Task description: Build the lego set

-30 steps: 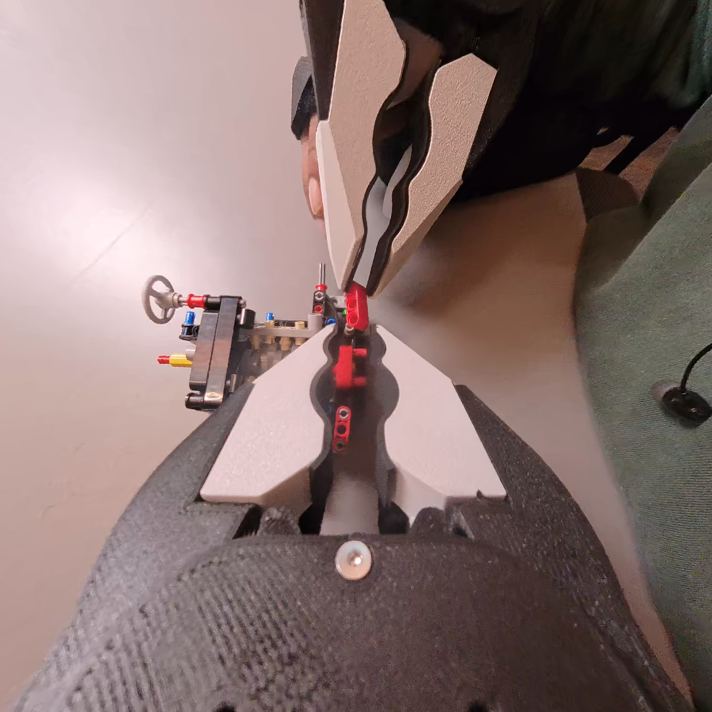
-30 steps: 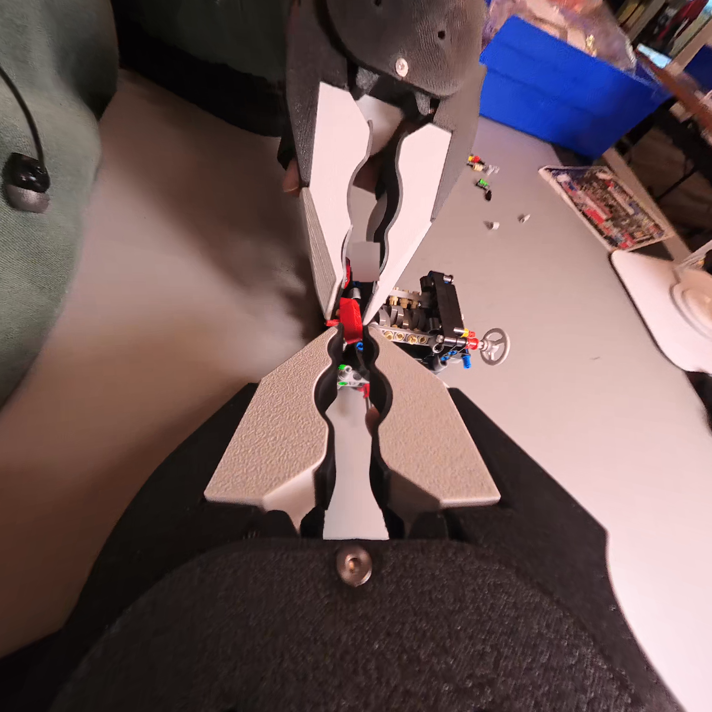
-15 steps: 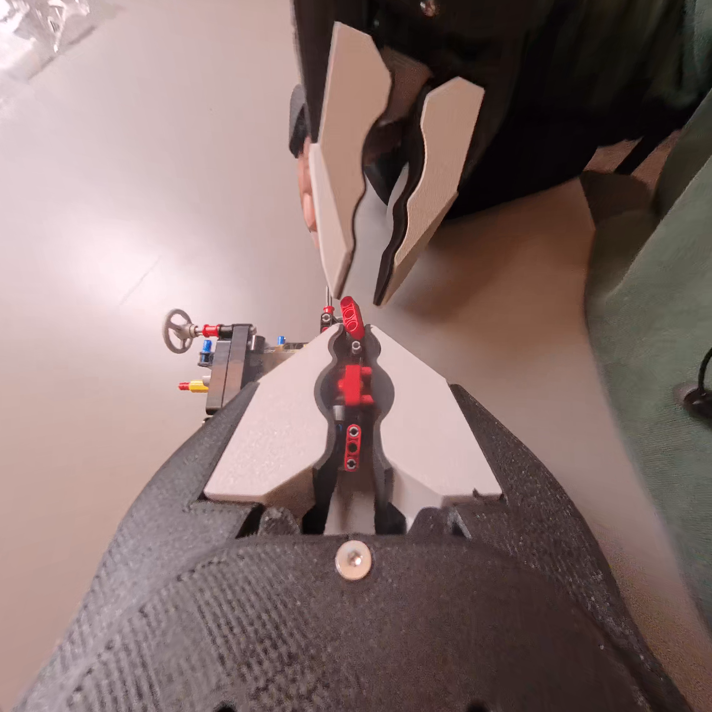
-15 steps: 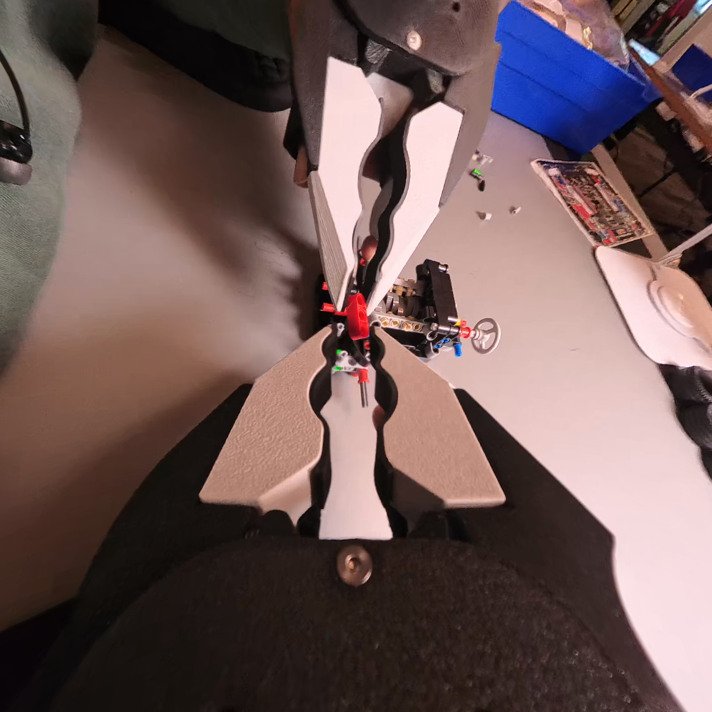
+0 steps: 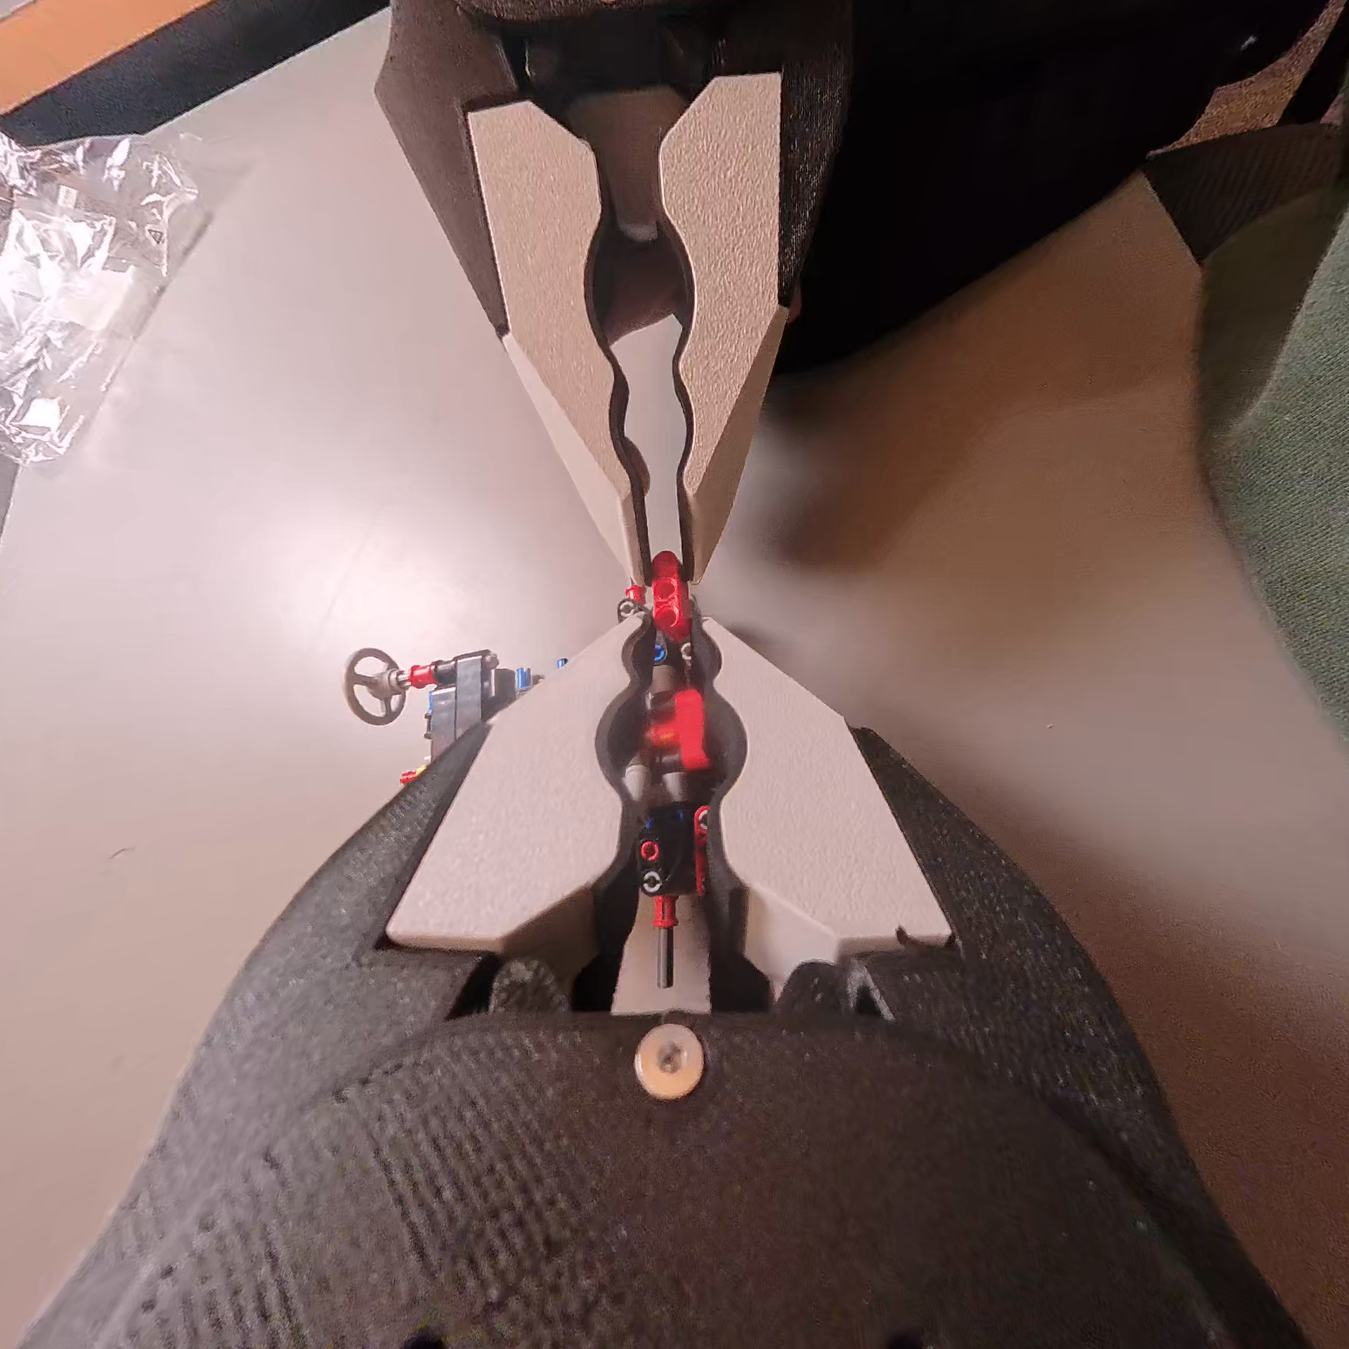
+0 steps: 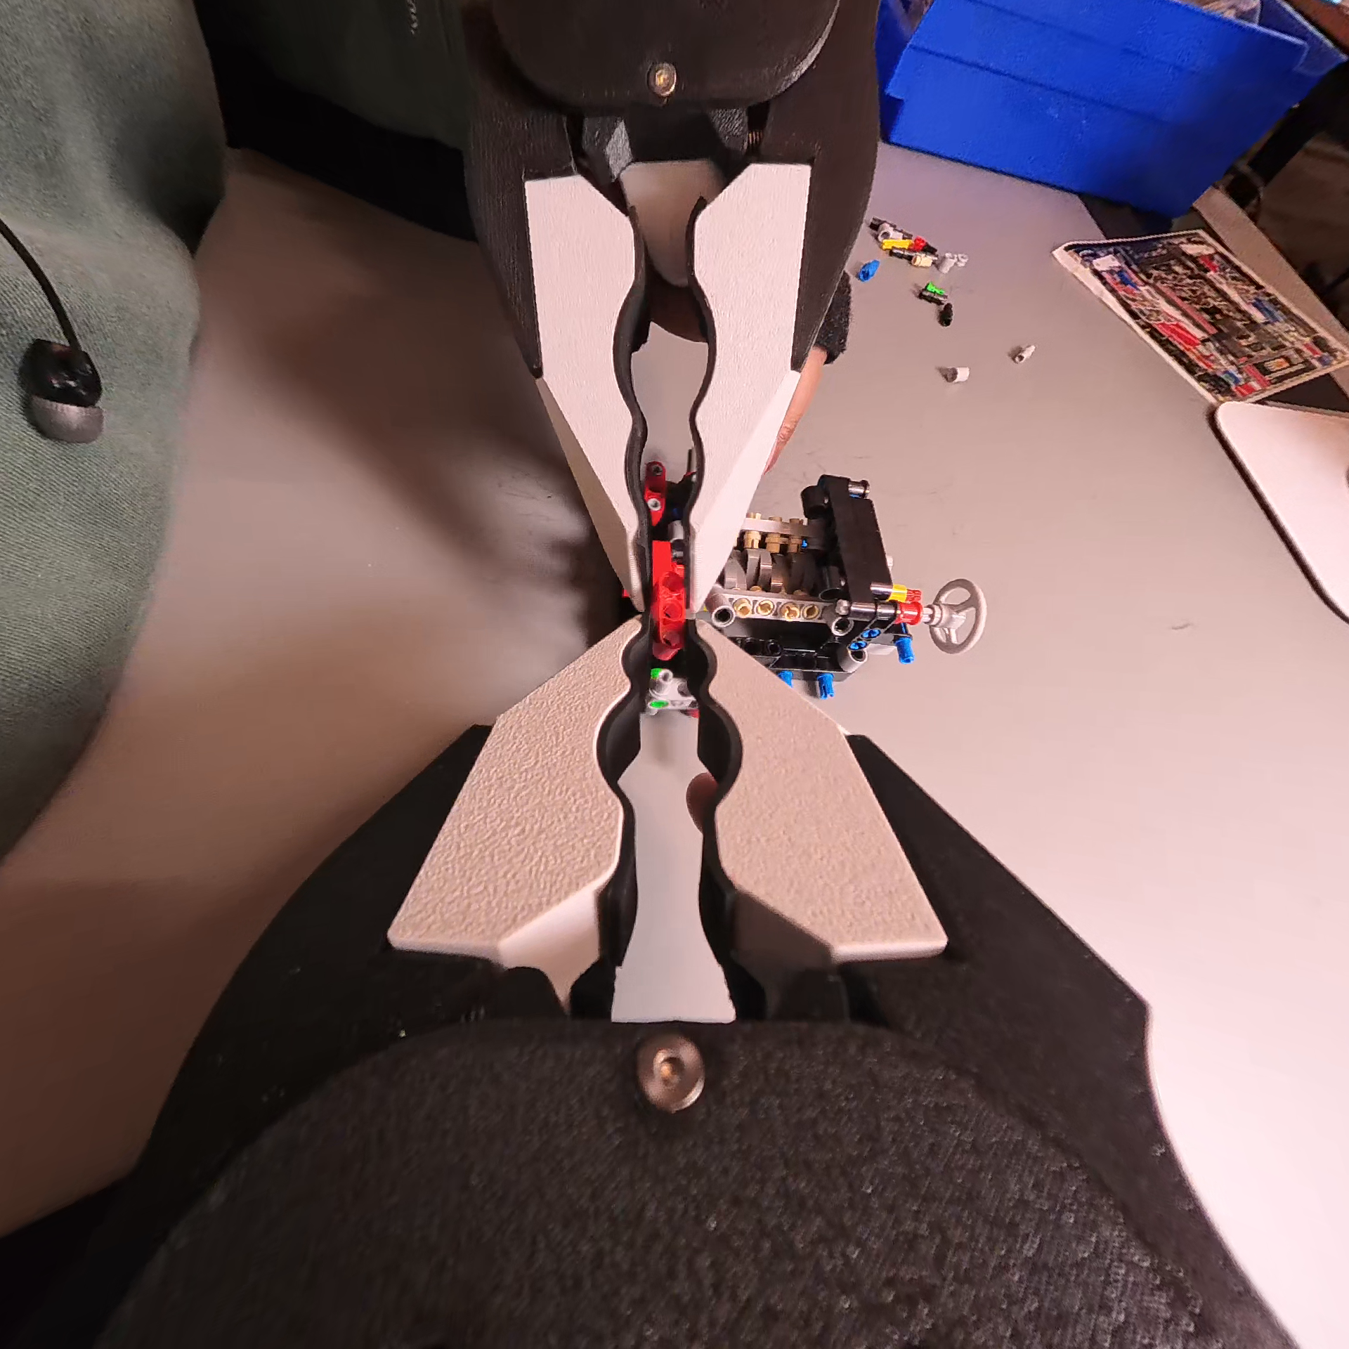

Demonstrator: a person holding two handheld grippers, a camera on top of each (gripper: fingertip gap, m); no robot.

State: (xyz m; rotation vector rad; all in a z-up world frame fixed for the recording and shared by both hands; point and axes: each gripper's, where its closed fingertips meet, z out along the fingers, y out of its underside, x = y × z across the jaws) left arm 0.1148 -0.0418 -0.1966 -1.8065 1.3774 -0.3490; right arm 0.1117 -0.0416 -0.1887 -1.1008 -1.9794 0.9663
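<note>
1. The left gripper [image 5: 668,628] pinches the small lego assembly [image 5: 675,737] above the table [image 5: 219,511].
2. The right gripper [image 6: 668,628] pinches its red piece [image 6: 668,598] from the opposite side.
3. The bigger lego model [image 6: 817,591] stands just beside on the table.

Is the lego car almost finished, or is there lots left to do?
Not finished yet. Done: a chunk of the lego model with its grey steering wheel stands on the table. In hand: the left gripper and right gripper meet tip to tip, both pinching the small red piece on the model's end. Left: loose small pieces wait farther back, so more building probably remains.
</note>
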